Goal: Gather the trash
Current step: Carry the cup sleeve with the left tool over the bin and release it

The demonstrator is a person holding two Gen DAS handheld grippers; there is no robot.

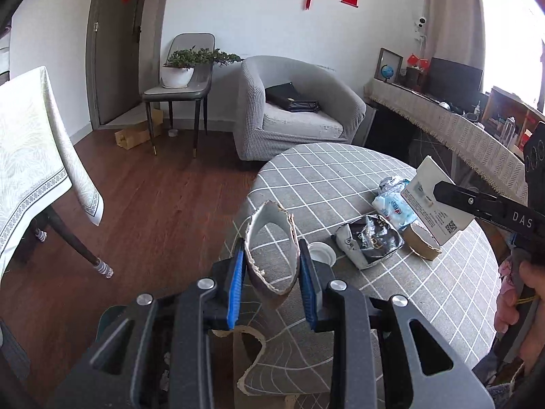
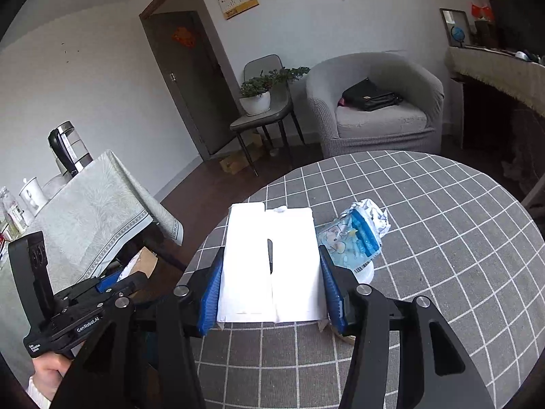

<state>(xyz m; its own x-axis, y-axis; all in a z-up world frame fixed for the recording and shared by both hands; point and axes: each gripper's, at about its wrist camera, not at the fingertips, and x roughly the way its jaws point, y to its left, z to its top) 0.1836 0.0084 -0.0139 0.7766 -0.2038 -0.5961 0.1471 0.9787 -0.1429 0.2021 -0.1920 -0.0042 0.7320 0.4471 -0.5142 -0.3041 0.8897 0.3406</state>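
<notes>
Your left gripper [image 1: 272, 293] is clamped on a torn cardboard tube [image 1: 272, 252], held above the near edge of the checked round table [image 1: 340, 177]. Your right gripper [image 2: 270, 293] is pinching a flat white box [image 2: 270, 266] by its sides, lifted over the same table. The tube is already squashed oval, so it may buckle and slip. The blue wrapper [image 2: 354, 238], black bag [image 1: 369, 242] and white lid [image 1: 320, 252] remain on the table.

My left gripper [image 1: 272, 286] and right gripper [image 2: 272, 289] are matte black with ribbed blue pads [image 1: 236, 289], silver screws [image 1: 205, 284], white "GenRobot.AI" lettering and a pale cuff [image 2: 35, 393].
</notes>
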